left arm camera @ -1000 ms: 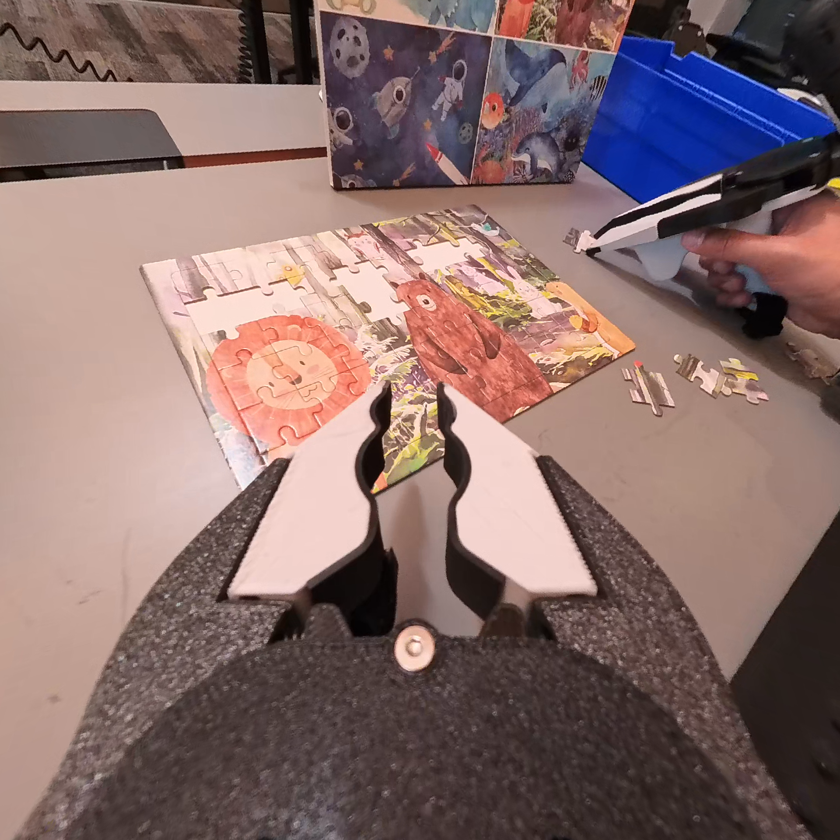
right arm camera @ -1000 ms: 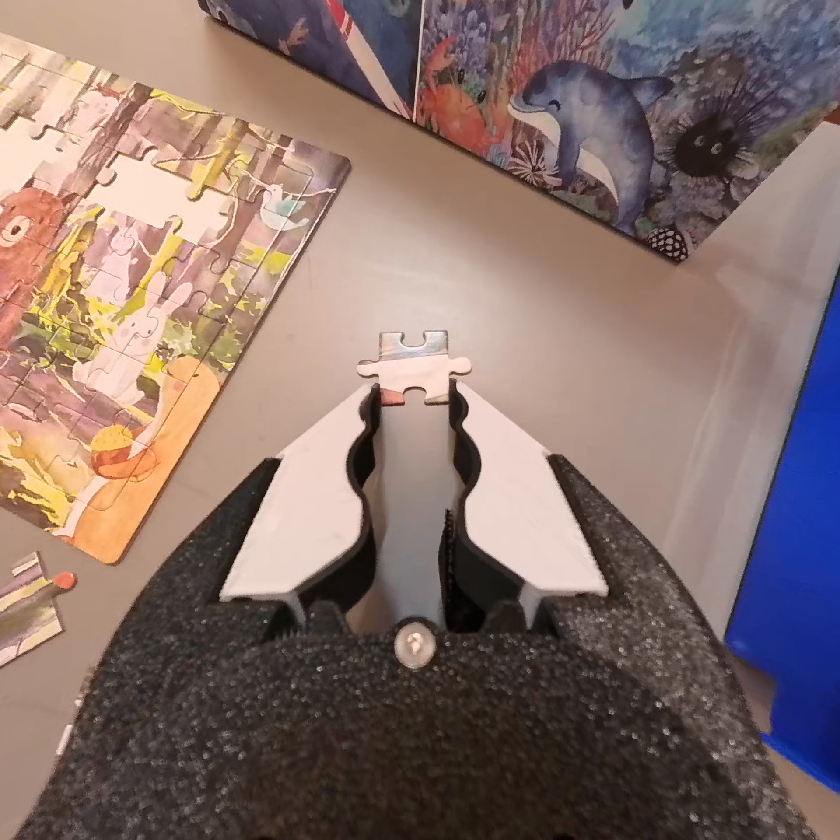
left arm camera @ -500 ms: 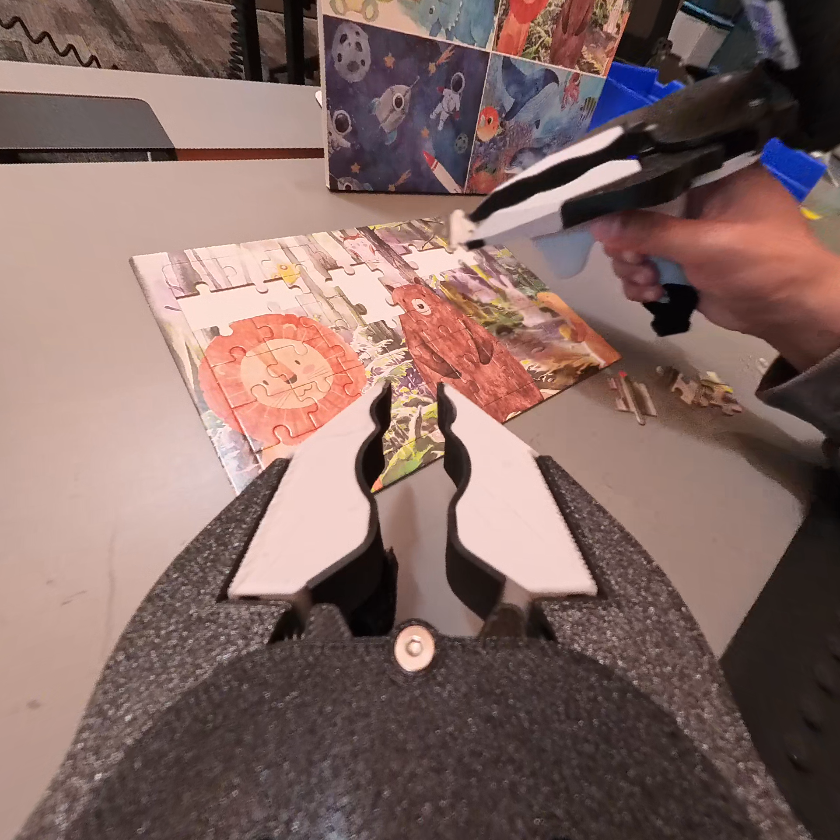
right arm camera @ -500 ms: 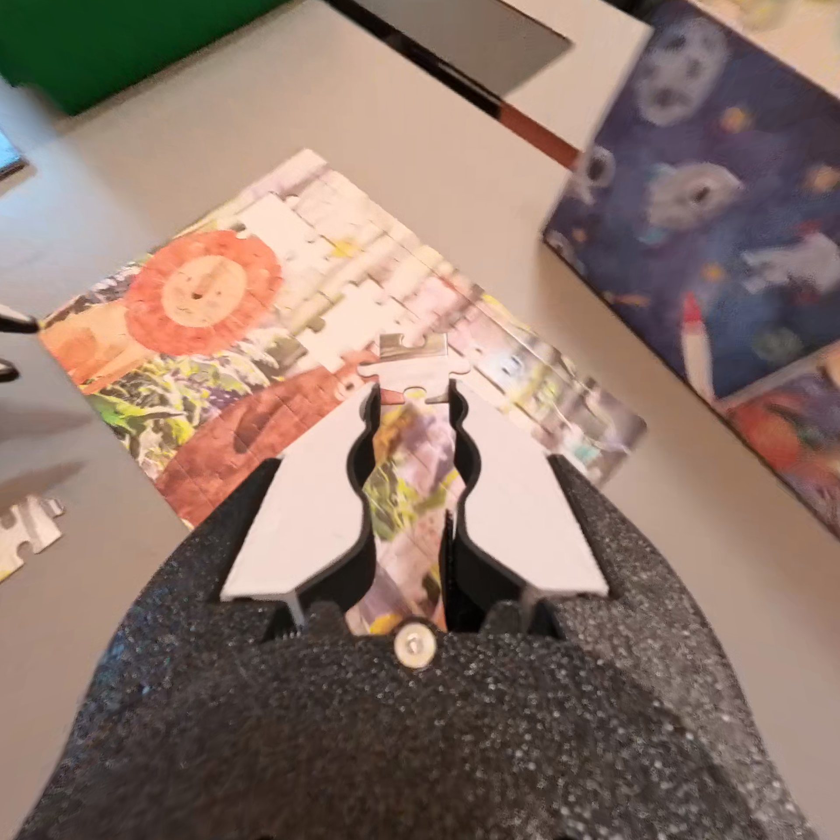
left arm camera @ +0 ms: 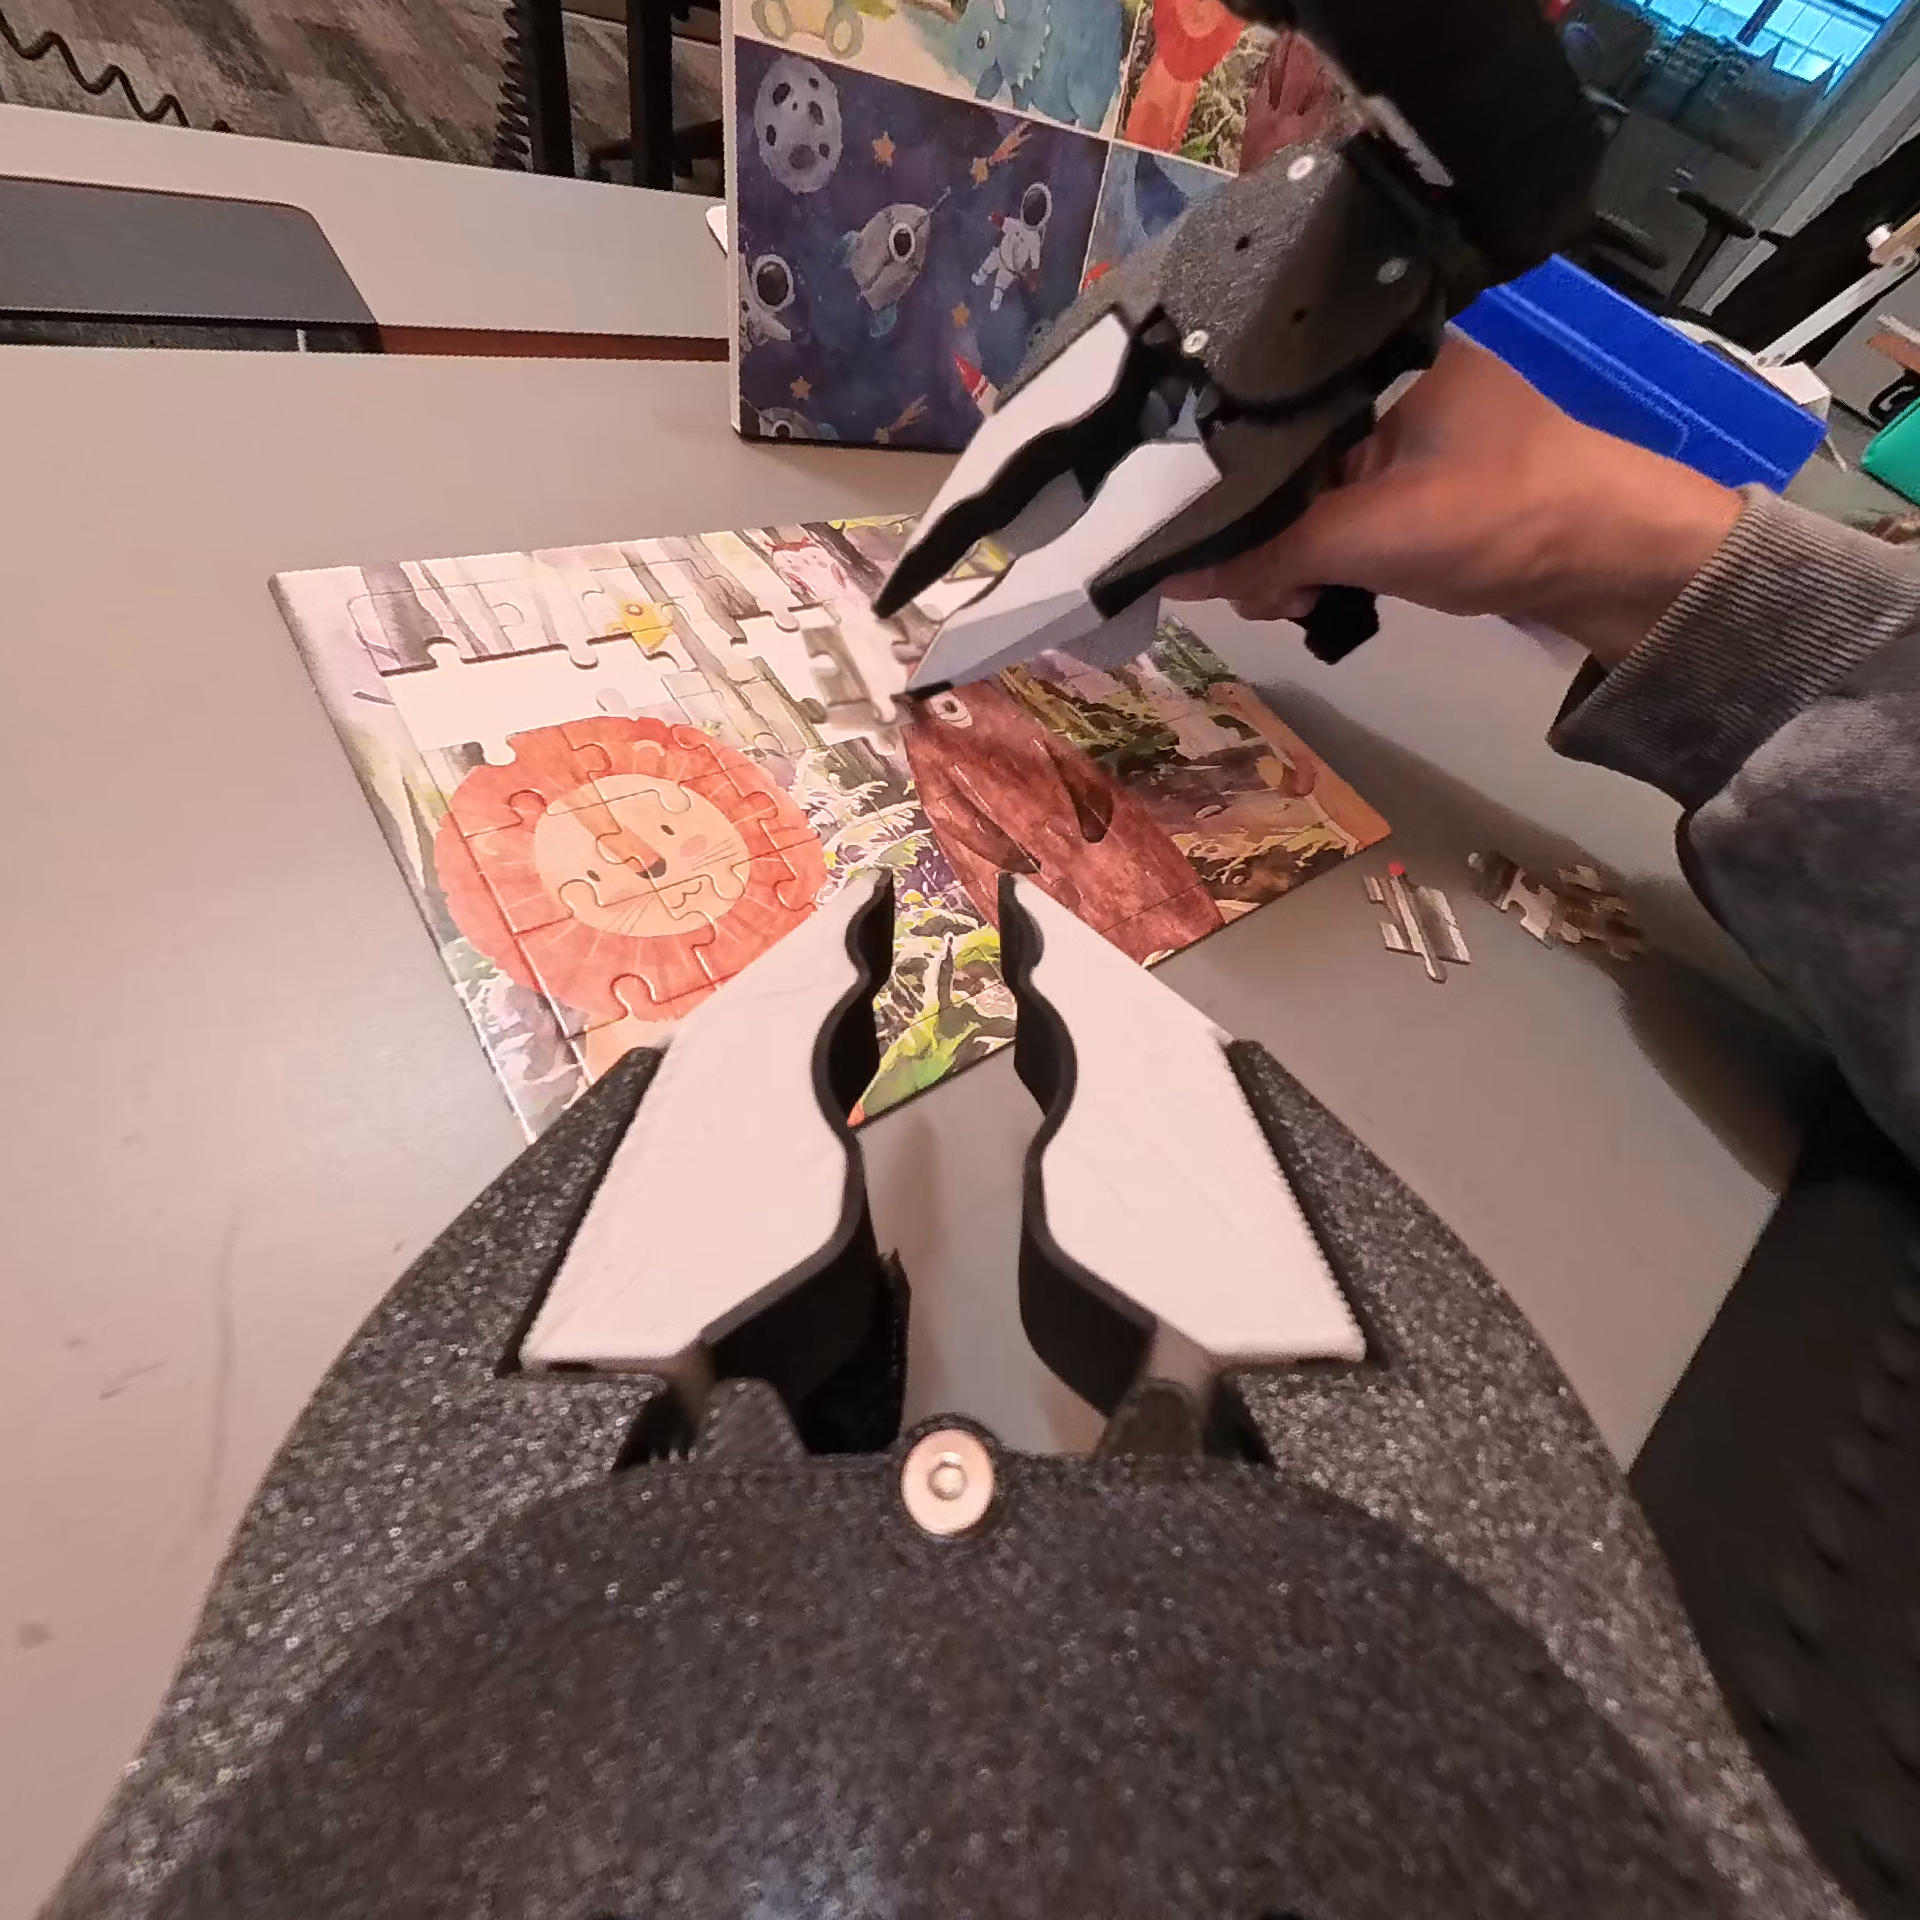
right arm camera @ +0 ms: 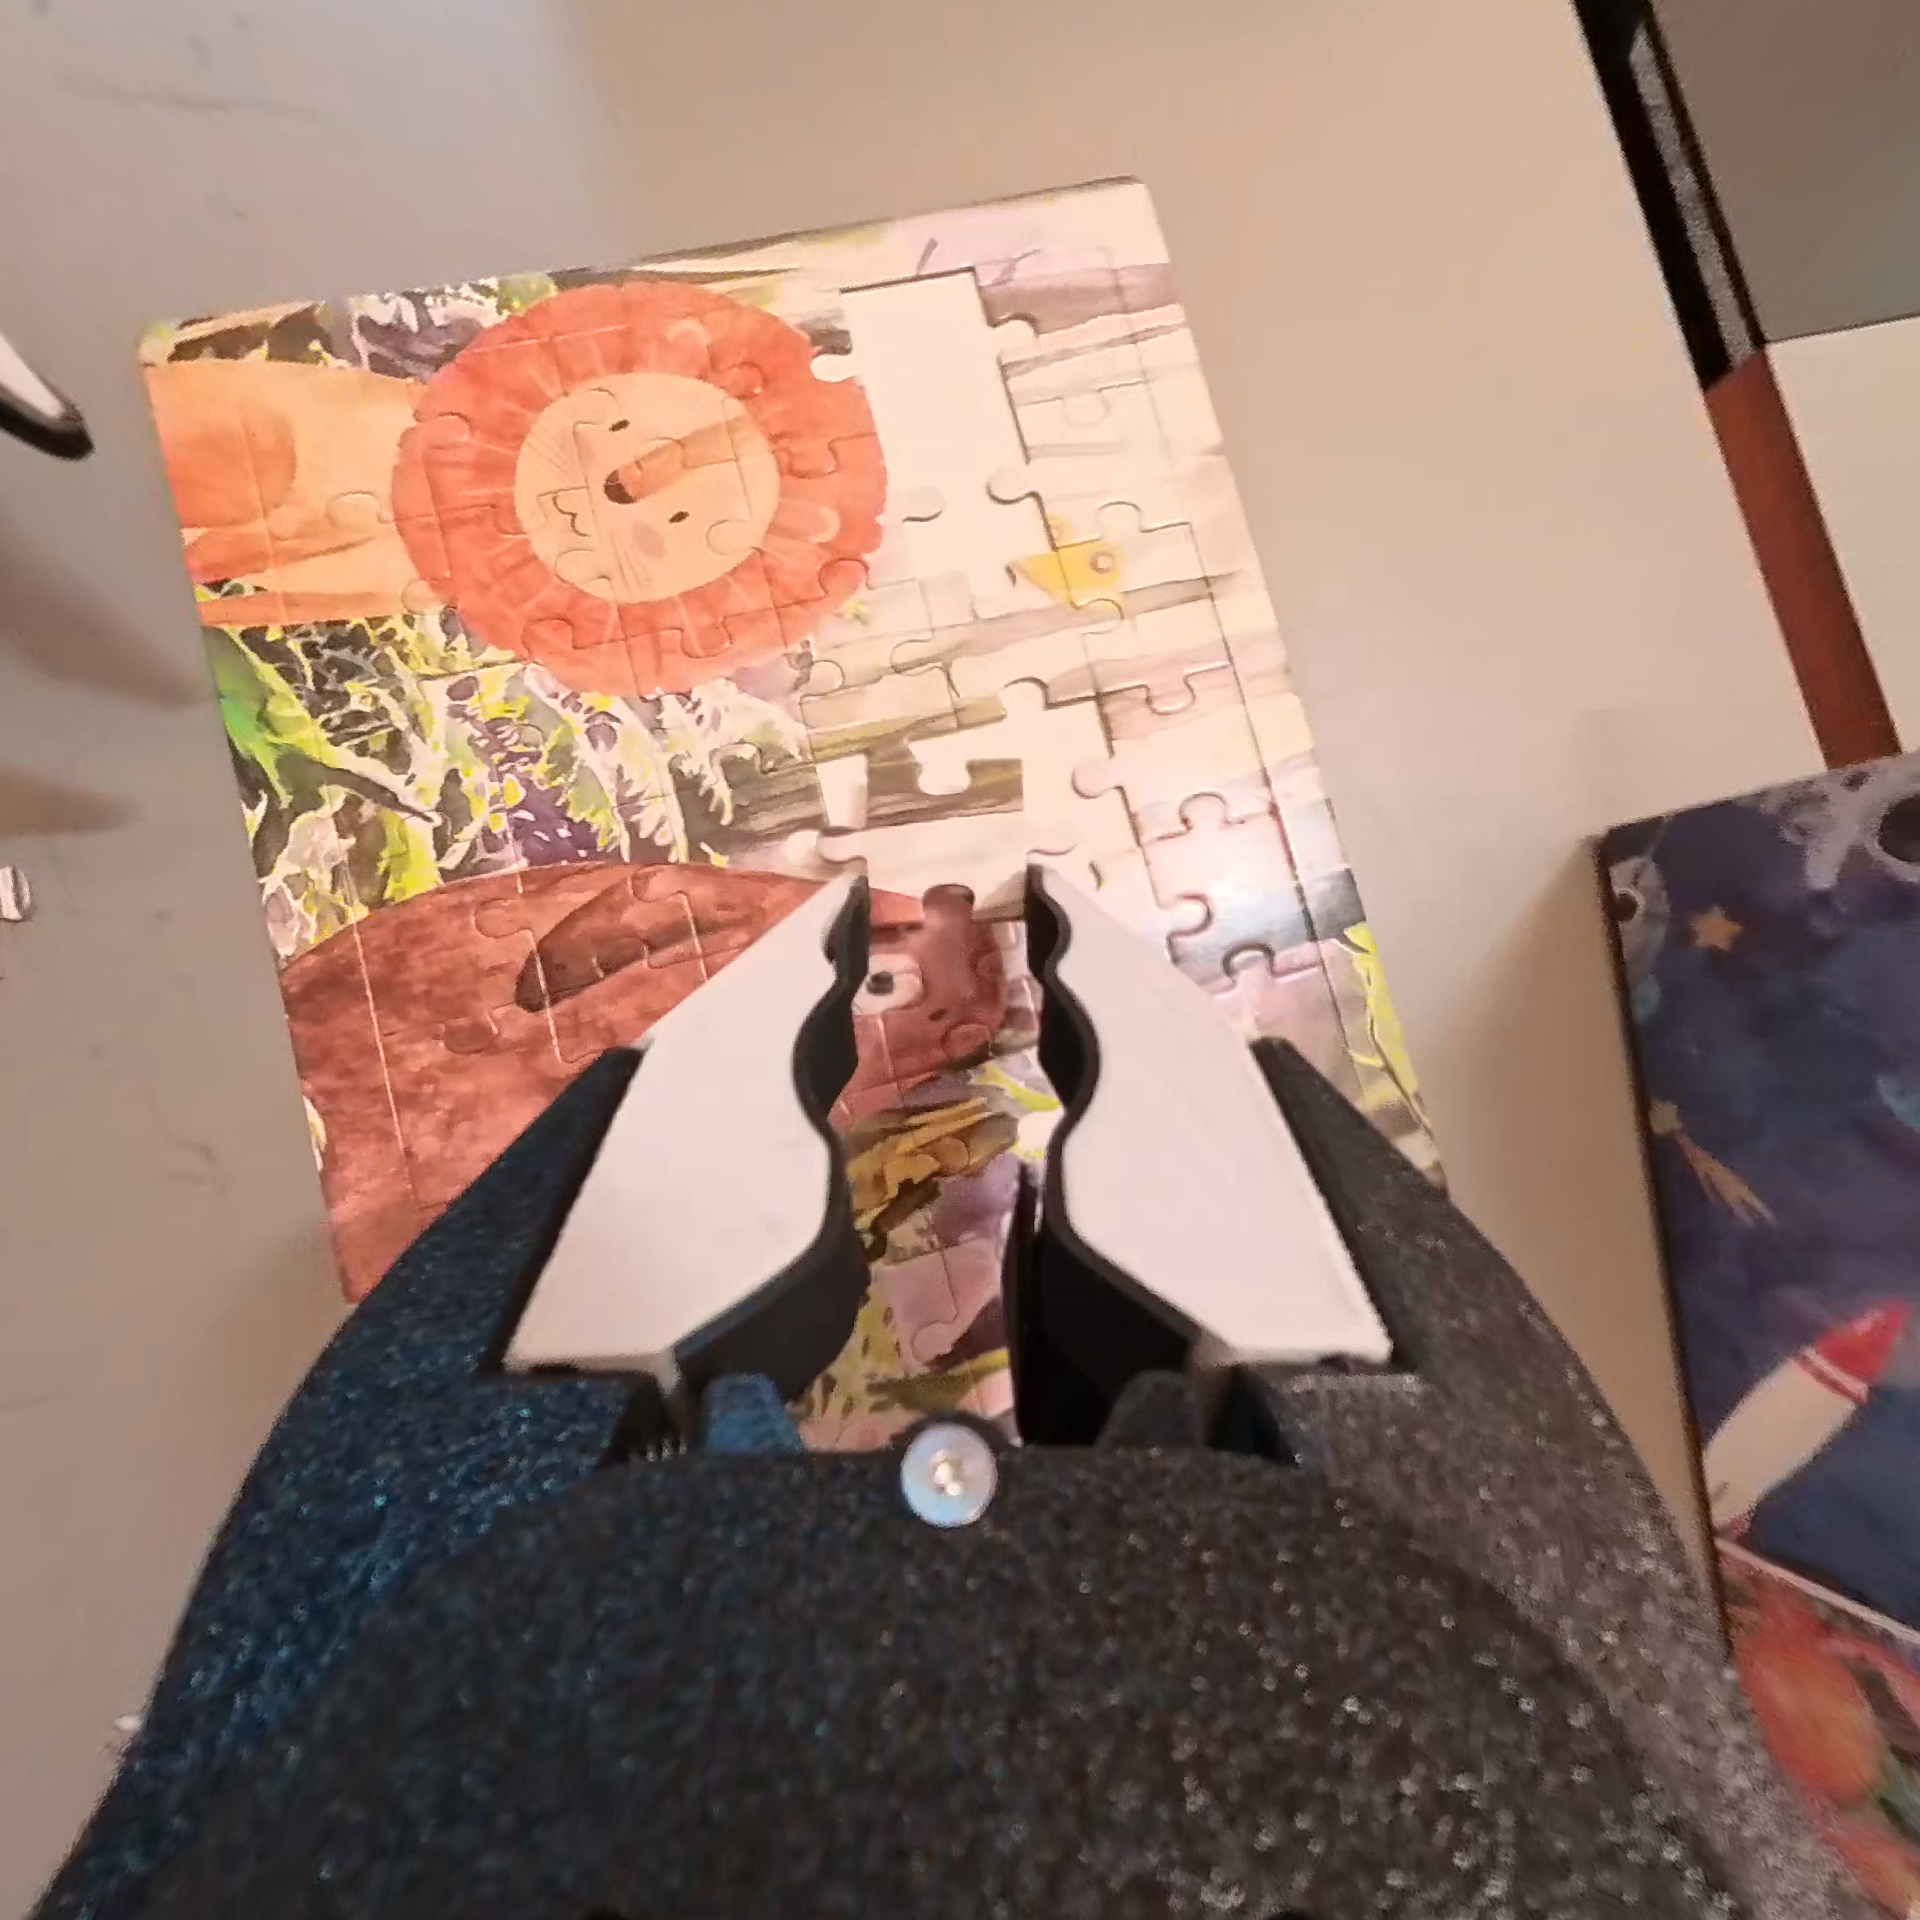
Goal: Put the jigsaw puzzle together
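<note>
Grey counter [left arm camera: 187, 935] fills my left wrist view, the jigsaw puzzle [left arm camera: 644, 862] flat on it. My left claw [left arm camera: 943, 914] hangs over its near edge, jaws apart, holding nothing. Loose pieces [left arm camera: 1418, 920] lie right of the puzzle. From the right wrist view, my right claw [right arm camera: 948, 888] pinches a puzzle piece [right arm camera: 935, 821] over the white gap above the bear.

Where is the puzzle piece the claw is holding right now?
The puzzle piece is pinched at the tips of the right claw, over a white gap in the puzzle, just above the brown bear's head.
</note>
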`<state>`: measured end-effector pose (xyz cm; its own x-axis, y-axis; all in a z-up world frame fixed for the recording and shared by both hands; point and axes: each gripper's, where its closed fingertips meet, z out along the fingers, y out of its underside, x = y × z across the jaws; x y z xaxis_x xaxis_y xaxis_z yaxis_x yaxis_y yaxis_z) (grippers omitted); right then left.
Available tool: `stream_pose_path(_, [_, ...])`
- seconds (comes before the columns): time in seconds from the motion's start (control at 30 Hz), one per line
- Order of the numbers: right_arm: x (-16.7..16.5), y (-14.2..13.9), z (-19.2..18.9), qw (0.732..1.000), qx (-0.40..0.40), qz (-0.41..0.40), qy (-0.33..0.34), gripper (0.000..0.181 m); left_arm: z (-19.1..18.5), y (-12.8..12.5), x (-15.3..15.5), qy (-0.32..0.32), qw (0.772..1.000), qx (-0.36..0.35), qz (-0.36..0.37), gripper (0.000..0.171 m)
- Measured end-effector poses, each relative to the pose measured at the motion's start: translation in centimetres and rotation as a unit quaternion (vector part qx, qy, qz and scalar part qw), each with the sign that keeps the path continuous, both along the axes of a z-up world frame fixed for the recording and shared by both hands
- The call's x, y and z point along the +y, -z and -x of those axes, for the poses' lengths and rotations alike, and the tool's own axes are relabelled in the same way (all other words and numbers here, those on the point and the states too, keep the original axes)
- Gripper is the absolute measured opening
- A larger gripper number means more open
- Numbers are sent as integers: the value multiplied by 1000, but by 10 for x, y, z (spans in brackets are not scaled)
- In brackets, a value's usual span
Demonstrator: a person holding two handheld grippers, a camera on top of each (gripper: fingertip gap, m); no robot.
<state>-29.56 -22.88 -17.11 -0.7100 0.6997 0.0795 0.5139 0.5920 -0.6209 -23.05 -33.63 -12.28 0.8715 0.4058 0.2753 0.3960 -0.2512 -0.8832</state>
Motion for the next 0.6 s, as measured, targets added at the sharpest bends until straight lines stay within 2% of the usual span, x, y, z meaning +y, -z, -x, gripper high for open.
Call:
stream_pose_path(0.43, [-6,10,0,996,-41,-4,-78,31,-1,1,1,5,1000,-3,0,19])
stream_pose_path(0.6, [-6,1,0,996,-34,10,-76,43,-1,1,2,6,1000,-5,-1,19])
